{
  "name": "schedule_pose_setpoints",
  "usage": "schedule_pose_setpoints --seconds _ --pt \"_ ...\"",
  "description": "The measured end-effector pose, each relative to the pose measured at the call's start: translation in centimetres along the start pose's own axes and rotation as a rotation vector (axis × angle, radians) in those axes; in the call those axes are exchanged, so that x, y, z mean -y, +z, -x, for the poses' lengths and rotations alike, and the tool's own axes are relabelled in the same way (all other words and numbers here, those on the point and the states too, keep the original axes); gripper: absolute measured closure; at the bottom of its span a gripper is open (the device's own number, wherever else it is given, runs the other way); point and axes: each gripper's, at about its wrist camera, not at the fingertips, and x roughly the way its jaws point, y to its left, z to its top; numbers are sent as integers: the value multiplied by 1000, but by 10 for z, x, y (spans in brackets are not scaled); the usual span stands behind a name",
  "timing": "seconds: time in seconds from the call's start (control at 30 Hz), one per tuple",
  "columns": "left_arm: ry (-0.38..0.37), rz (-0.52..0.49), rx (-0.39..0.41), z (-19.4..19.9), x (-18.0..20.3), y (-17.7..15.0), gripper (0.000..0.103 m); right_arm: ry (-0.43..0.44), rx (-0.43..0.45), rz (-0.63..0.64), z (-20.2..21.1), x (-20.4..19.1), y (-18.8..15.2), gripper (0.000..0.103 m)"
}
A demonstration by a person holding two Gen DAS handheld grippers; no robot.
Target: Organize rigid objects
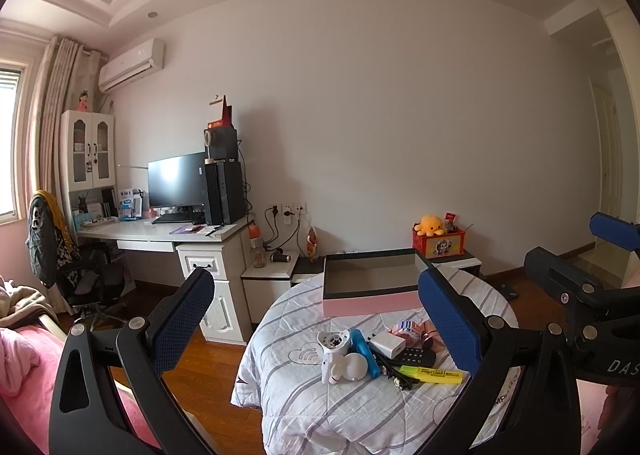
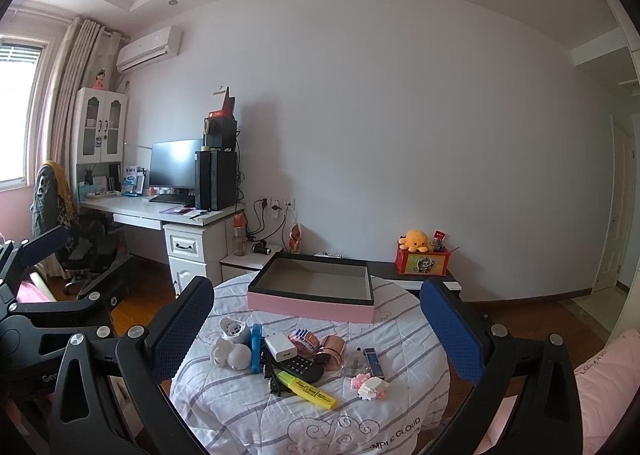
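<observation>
My left claw (image 1: 320,331) and right claw (image 2: 316,335) hang released, jaws spread wide and empty, above the quilt-covered table (image 2: 256,407). Cluttered items, among them a yellow highlighter (image 2: 307,390), lie between my fingers; beyond them sits the pink tray (image 2: 310,305).

A plain white wall (image 2: 400,115) fills the view above the jaws. Left of them stand a white desk (image 2: 160,211) with a dark monitor (image 2: 174,165), a glass-door cabinet (image 2: 102,127), an air conditioner (image 2: 150,47) and a curtained, daylit window (image 2: 16,111). Wooden floor (image 1: 200,367) lies below.
</observation>
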Motion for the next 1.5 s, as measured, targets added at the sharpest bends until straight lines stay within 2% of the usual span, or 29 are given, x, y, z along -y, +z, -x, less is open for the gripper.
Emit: schedule_pose_setpoints --seconds 0.23,0.57,0.7,0.83,1.1,1.27,1.5 --pt "-13 -4 -17 -6 6 -2 0 0 -10 -10 -2 5 -5 0" --pt "-58 -29 -120 -44 23 -25 0 4 -99 -40 -37 19 -33 0" --pt "-95 -30 -174 -65 28 -42 0 15 -133 -48 -54 26 -50 0" --pt "-113 -31 -269 -96 34 -67 0 29 -207 -42 -82 31 -75 0" --pt "-86 -18 -417 -149 32 -116 0 1 -350 -74 -130 55 -129 0" --pt "-64 -15 -470 -180 28 -139 0 -19 -411 -118 -155 76 -156 0" --pt "-49 37 -528 -210 10 -158 0 23 -467 -137 -181 80 -177 0"
